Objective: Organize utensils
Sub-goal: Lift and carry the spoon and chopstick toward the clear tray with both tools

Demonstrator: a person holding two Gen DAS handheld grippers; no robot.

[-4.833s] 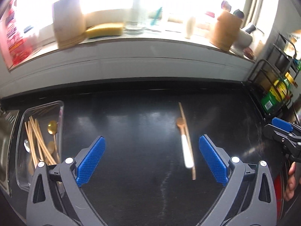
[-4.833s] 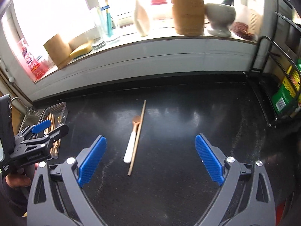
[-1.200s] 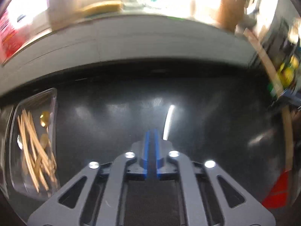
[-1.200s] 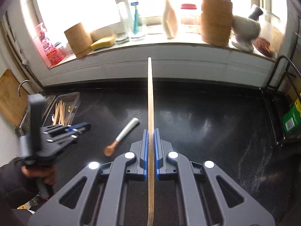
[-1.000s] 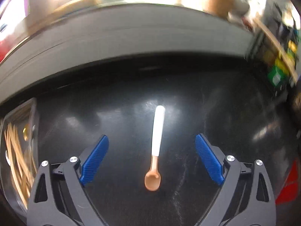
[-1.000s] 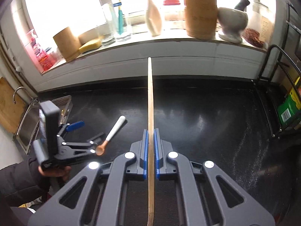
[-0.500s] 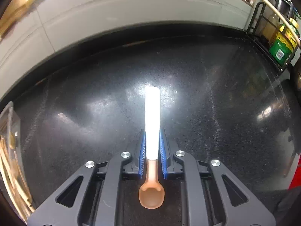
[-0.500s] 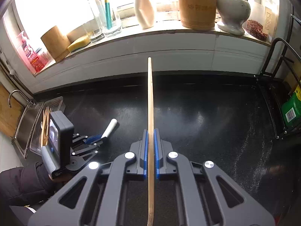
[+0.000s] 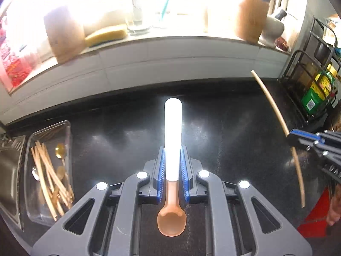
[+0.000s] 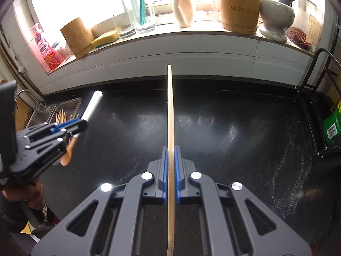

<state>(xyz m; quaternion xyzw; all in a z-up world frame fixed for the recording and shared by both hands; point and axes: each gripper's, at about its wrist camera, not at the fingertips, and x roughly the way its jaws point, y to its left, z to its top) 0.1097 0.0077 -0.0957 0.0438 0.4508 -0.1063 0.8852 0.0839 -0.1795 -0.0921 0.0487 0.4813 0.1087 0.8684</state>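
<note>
We work over a black counter (image 9: 234, 128) bounded at the back by a white wall below the windowsill, at the right by a wire rack (image 9: 309, 98), and at the left by a sink (image 9: 10, 170). A clear tray (image 9: 48, 130) sits at the counter's left edge beside the sink and already holds wooden sticks and a few metal spoons.

Change since the previous second: the spoon (image 9: 173, 149) lay on the counter between the open fingers of our left gripper (image 9: 172, 175); that gripper is now clamped on the spoon at the joint of white handle and orange neck, bowl toward the camera, and appears lifted off the counter. Our right gripper (image 10: 170, 175) remains closed on the chopstick (image 10: 170, 128), gripped partway along its length and pointing forward.

Consequence: no loose utensil shows on the counter, so we judge that only delivery to the tray remains.

Clearance: the counter between grippers and tray is bare. The spoon is the nearer item to the tray. The chopstick projects well ahead of and behind the fingers; keep both ends away from the left gripper and the back wall when swinging left.
</note>
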